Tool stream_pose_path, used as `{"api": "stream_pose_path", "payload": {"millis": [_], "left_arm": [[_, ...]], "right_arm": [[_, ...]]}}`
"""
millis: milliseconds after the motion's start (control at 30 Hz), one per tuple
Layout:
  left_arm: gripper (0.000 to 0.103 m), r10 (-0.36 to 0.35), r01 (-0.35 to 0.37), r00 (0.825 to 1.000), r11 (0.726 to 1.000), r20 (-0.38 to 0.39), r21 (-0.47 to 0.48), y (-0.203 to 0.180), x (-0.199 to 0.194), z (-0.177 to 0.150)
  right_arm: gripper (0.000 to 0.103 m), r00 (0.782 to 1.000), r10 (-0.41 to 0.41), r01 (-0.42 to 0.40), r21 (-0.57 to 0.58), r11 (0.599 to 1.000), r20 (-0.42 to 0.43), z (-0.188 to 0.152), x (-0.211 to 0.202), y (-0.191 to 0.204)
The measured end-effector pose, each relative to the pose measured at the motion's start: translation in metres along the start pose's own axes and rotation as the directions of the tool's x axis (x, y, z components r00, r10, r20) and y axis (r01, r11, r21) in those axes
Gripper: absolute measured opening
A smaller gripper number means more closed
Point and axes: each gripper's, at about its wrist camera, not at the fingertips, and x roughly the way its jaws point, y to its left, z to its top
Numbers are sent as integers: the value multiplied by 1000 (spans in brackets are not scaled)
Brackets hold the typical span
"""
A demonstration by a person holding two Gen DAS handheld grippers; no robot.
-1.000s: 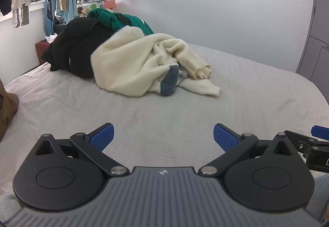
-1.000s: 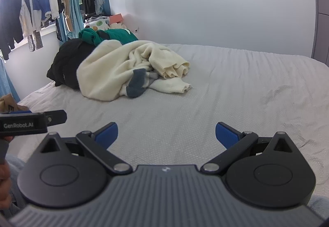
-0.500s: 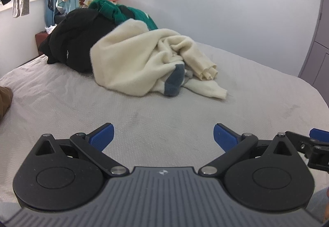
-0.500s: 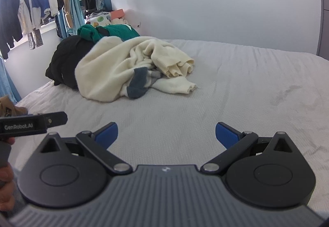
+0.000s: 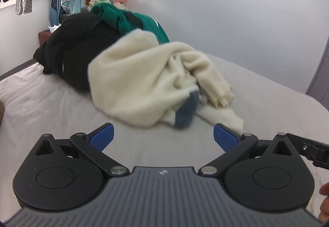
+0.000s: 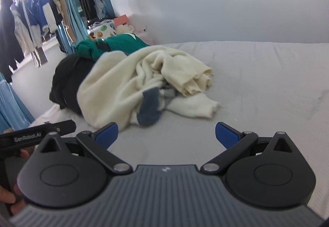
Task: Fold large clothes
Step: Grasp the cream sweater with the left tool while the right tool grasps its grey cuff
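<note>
Two grippers hover low over the bed [image 5: 51,103], side by side, both pointed at a heap of clothes. The left gripper [image 5: 163,136] has its blue fingers [image 5: 101,136] spread wide with nothing between them, and the right gripper [image 6: 166,134] is spread just as wide and holds nothing either. Straight ahead of both lies a cream sweater [image 5: 144,83], crumpled in a mound on the grey bedcover, one sleeve trailing out toward the right and a blue-grey patch [image 6: 150,107] showing at its near edge. Neither gripper touches it; the bare cover lies between. Behind the sweater and pressed against it sits a black garment [image 5: 72,50], and a green garment [image 5: 127,17] is bunched on top of that, toward the white wall [image 5: 226,21]. More clothes hang [image 6: 37,17] from a rail at the far left. A hand [image 6: 8,196] shows at the lower left edge of the right wrist view, by the left gripper's handle.
</note>
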Motion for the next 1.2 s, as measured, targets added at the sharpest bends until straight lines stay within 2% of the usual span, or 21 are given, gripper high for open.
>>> {"api": "stream_pose_path", "payload": {"millis": [233,367,533,700,767,900,1033,1100,1167,1200], "left_arm": [[103,44,-44,999,999,9,-9,17,79,30],[103,67,-67,998,998,-16,-6,34,129,26],[103,74,-74,997,995,-7,-73,64,176,19],[103,71,-72,997,990,-12,-125,86,207,-2],[103,47,-48,999,988,-11,-150,94,216,-5],[103,19,-23,1000,979,-24,-200,107,230,-17],[94,3,-10,1000,971,-30,-237,115,243,-25],[90,0,-4,1000,969,-16,-247,116,245,-27],[84,22,-24,1000,969,-9,-246,114,245,-29],[81,23,-25,1000,970,-12,-241,114,246,-29]], "right_arm": [[103,996,79,-78,17,997,-46,23,77,6],[102,992,95,-94,16,995,-82,23,126,10],[96,986,119,-117,27,993,-113,16,180,13],[92,979,164,-157,63,986,-122,13,228,18],[91,976,179,-171,76,982,-122,13,245,21],[91,981,137,-132,46,990,-133,13,278,30],[92,977,154,-145,68,987,-148,16,299,35],[80,975,161,-149,83,985,-151,20,300,37],[60,975,169,-160,77,984,-145,22,297,37],[55,974,172,-161,82,984,-149,23,294,36]]}}
